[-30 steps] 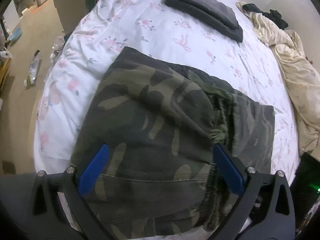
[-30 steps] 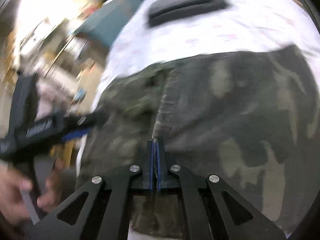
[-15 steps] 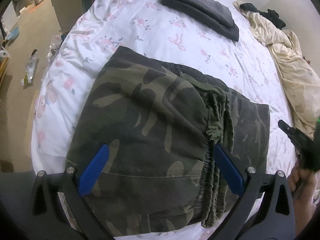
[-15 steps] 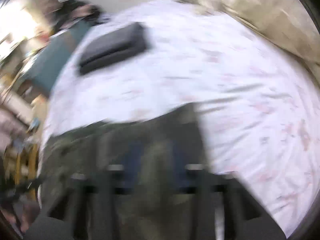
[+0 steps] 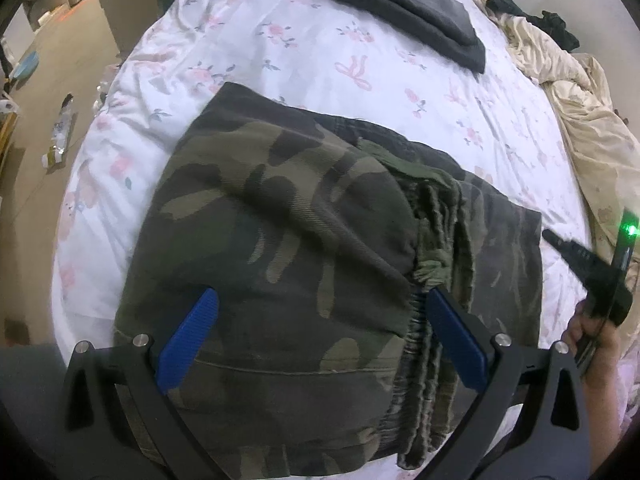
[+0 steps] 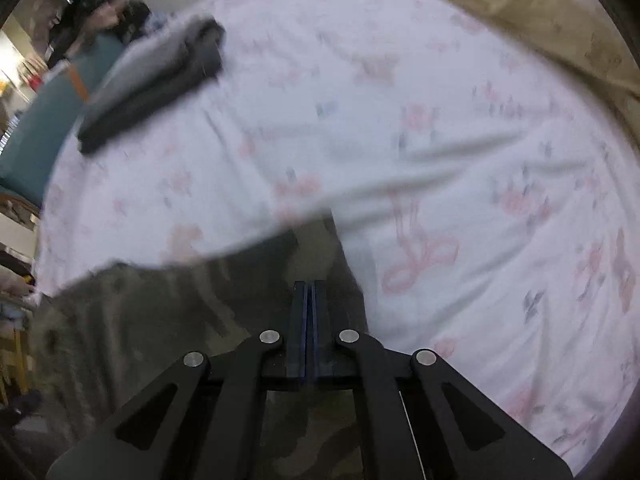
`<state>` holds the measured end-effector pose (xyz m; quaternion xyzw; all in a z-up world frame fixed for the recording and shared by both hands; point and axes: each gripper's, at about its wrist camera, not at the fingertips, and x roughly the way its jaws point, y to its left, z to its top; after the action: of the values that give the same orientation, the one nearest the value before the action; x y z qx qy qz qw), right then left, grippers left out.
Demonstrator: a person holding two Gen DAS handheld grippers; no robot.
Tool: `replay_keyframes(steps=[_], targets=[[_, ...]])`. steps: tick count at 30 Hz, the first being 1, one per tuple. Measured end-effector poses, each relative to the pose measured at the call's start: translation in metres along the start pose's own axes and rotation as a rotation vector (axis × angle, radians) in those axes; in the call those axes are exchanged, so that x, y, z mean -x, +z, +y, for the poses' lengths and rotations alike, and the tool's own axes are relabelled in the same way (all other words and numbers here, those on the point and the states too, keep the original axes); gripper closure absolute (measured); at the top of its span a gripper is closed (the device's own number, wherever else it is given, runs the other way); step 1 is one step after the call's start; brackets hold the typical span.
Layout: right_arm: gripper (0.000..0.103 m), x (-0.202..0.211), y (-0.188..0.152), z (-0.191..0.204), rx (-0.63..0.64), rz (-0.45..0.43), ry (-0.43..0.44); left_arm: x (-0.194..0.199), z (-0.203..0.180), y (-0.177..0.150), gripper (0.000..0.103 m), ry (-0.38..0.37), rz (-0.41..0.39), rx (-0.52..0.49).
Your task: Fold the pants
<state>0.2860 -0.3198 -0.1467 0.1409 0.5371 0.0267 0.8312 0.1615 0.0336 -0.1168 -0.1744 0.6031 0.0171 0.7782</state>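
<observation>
Right claw (image 6: 307, 292) has swung off the pants (image 5: 304, 264) toward bare bed (image 5: 280, 56), fingers together, apparently gripping nothing; view is blurred. Left claw (image 5: 320, 312) hovers spread wide over the folded stack. Risk: the bulky waistband springs the top layer open.

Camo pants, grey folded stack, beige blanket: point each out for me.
Camo pants (image 5: 280, 216): left wrist view, on the top folded layer.
Grey folded stack (image 5: 404, 8): left wrist view, on its upper face.
Beige blanket (image 5: 592, 136): left wrist view, on the crumpled middle.
</observation>
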Motion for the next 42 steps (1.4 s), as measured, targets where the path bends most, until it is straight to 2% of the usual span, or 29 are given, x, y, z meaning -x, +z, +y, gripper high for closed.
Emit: replay_keyframes(steps=[3,6,8,12,16,19,20,21,23,26,28,29,30,31,33,34,35,37,38,39,41,42], targets=[[0.103,-0.024,0.011,0.001,0.020,0.046,-0.080,0.000,-0.004,-0.002,0.001,0.012,-0.007,-0.040],[0.103,-0.048,0.014,-0.007,0.007,0.102,-0.117,-0.002,0.000,-0.001,0.001,0.028,-0.007,-0.026],[0.103,-0.044,0.025,-0.003,0.003,0.097,-0.135,-0.002,0.005,0.001,0.001,0.028,-0.006,0.005],[0.103,0.000,0.019,0.002,0.017,0.077,-0.078,0.002,0.003,0.003,0.001,0.024,-0.022,0.001],[0.102,0.051,-0.031,-0.013,0.000,0.160,-0.025,0.011,-0.005,0.004,0.001,-0.013,-0.042,-0.010],[0.102,0.062,-0.087,-0.019,-0.017,0.270,-0.016,0.017,-0.013,0.002,0.001,-0.022,-0.059,-0.029],[0.102,0.059,-0.103,-0.020,-0.020,0.311,-0.031,0.018,-0.016,0.001,0.001,-0.027,-0.063,-0.033],[0.102,0.056,-0.117,-0.017,-0.004,0.356,-0.088,0.019,-0.018,0.000,0.001,-0.032,-0.066,-0.040],[0.102,0.051,-0.126,-0.009,0.044,0.368,-0.181,0.020,-0.021,0.000,0.001,-0.036,-0.071,-0.054],[0.102,0.022,-0.152,-0.015,0.023,0.511,-0.212,0.026,-0.019,-0.003,0.001,-0.021,-0.095,-0.078],[0.101,0.027,-0.158,-0.016,0.025,0.473,-0.182,0.028,-0.013,-0.005,0.001,-0.012,-0.098,-0.073],[0.098,0.036,-0.157,-0.019,-0.012,0.449,-0.106,0.028,-0.010,-0.006,0.001,-0.014,-0.095,-0.066],[0.099,0.047,-0.156,-0.022,-0.044,0.418,-0.051,0.029,-0.006,-0.008,0.001,-0.020,-0.091,-0.055],[0.101,0.060,-0.155,-0.025,-0.049,0.378,-0.071,0.031,-0.004,-0.010,0.001,-0.027,-0.090,-0.047],[0.097,0.081,-0.153,-0.027,-0.013,0.302,-0.174,0.033,-0.001,-0.012,0.001,-0.028,-0.097,-0.054],[0.097,0.086,-0.154,-0.029,-0.019,0.283,-0.182,0.035,-0.001,-0.013,0.001,-0.022,-0.106,-0.065],[0.097,0.088,-0.155,-0.032,-0.045,0.275,-0.153,0.037,-0.001,-0.013,0.001,-0.014,-0.115,-0.073],[0.097,0.080,-0.157,-0.035,-0.068,0.297,-0.129,0.040,0.002,-0.014,0.001,-0.002,-0.131,-0.077],[0.097,0.072,-0.160,-0.037,-0.069,0.309,-0.152,0.041,0.004,-0.015,0.001,0.000,-0.134,-0.073],[0.097,0.057,-0.167,-0.039,-0.060,0.345,-0.185,0.041,0.005,-0.015,0.001,0.001,-0.134,-0.068],[0.100,0.034,-0.177,-0.047,-0.094,0.423,-0.187,0.041,0.007,-0.015,0.001,0.003,-0.132,-0.061],[0.101,0.038,-0.175,-0.048,-0.109,0.399,-0.189,0.041,0.007,-0.015,0.001,0.003,-0.134,-0.058]])
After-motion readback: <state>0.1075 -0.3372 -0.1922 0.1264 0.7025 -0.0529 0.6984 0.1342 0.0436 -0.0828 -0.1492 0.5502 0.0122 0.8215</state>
